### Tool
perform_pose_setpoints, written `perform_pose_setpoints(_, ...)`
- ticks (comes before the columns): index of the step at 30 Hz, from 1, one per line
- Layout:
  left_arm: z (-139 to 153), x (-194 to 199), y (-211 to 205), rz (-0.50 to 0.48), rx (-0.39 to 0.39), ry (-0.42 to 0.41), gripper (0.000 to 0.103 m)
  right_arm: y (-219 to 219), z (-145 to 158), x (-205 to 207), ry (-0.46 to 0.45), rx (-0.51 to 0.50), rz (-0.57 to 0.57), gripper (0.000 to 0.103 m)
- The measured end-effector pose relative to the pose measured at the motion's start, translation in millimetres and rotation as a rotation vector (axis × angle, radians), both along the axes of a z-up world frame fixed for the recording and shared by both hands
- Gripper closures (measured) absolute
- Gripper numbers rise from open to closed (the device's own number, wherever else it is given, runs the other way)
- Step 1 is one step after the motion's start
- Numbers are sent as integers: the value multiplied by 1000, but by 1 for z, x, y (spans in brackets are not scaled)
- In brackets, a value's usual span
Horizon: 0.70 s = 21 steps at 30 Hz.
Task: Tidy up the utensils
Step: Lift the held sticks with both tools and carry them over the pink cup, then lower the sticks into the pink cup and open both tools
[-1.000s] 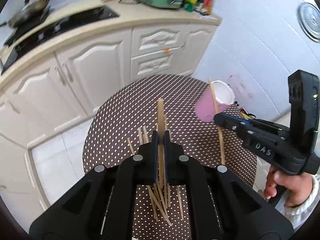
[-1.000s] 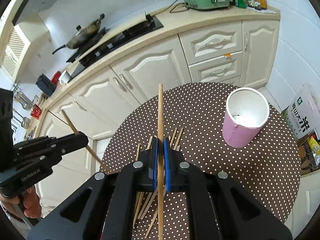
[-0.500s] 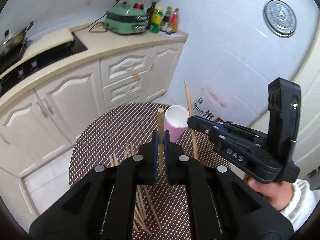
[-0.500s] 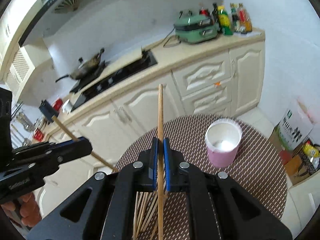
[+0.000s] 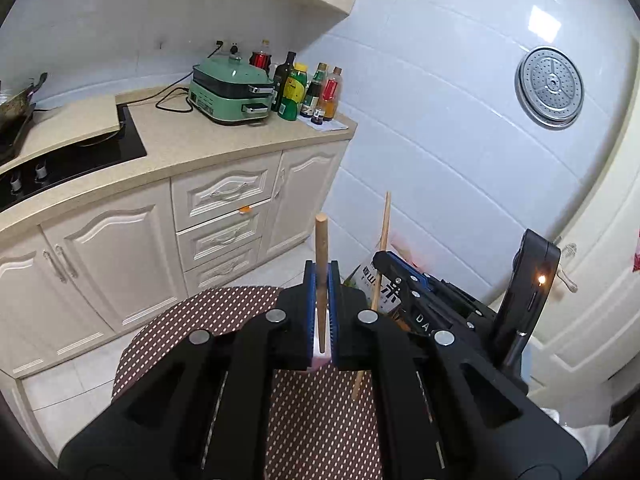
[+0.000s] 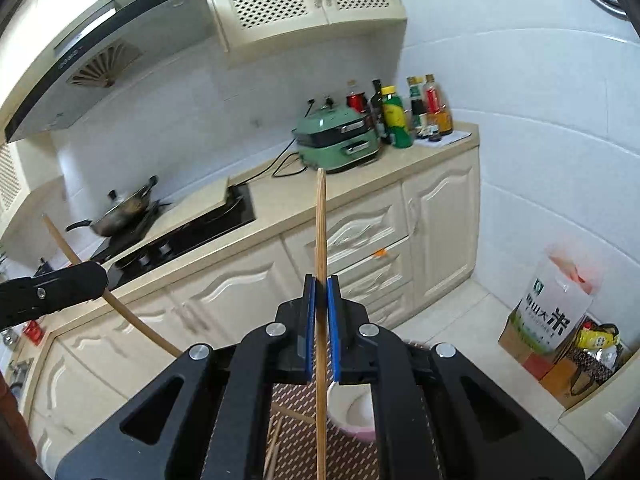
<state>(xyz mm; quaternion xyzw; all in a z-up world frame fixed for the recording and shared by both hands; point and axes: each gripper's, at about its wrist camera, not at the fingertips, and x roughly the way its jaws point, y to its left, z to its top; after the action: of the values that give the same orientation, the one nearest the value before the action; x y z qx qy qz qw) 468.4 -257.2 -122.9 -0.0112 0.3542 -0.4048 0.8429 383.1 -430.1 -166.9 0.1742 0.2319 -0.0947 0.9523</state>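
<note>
Left tool (image 5: 321,272) pressed together on the left chopstick (image 5: 321,240), pinched low on the shaft, blunt end rising ahead of the blue pads. Right tool (image 6: 321,284) likewise clamped on the right chopstick (image 6: 321,220), gripped near mid-length, upper part projecting well beyond the tips and lower part running back beneath the tool body. Both raised above the dotted desk (image 5: 192,320), side by side: right tool (image 5: 390,266) just to the right of the left one, left tool (image 6: 90,276) well off to the left of the right one, sticks apart and not touching. Pink cup (image 6: 352,404) upright on the desk, below and behind the right tool's tips, mouth just right of the trailing shaft; only a sliver of it (image 5: 320,356) visible between the left tool's jaws. Loose chopsticks (image 6: 274,448) lying on the desk under the right tool, left of the cup. Step in hand, as judged: delivery of the two held sticks into the cup. For a clean result, bring one tool over the cup at a time, leaving the other clear to the side. Centre the lower end of the stick over the mouth, not the rim. Lower until the tip sits inside before spreading the jaws. Avoid side pressure on the wall, the cup probably being light and easy to tip. Keep the long upper end away from the neighbouring tool. Release gently, letting the stick lean against the rim.
</note>
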Motion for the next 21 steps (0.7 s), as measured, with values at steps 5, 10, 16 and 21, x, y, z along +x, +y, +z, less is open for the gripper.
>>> perform_pose_setpoints(5,-17,20,-32,-16,26,35,97,-22,-11,19,-16,-11,-23,98)
perform_pose_setpoints(10,-42,30,-54,-28,74,78,97,-36,-18,26,-37,-20,-33,98)
perform_pose_setpoints(16,-69,40,-64,-23,123,126,97,-41,-38,28,13,-3,-3,98)
perform_pose_setpoints(21,-89,42,-66,-29,164,169,97,-35,-53,22,60,15,16,98)
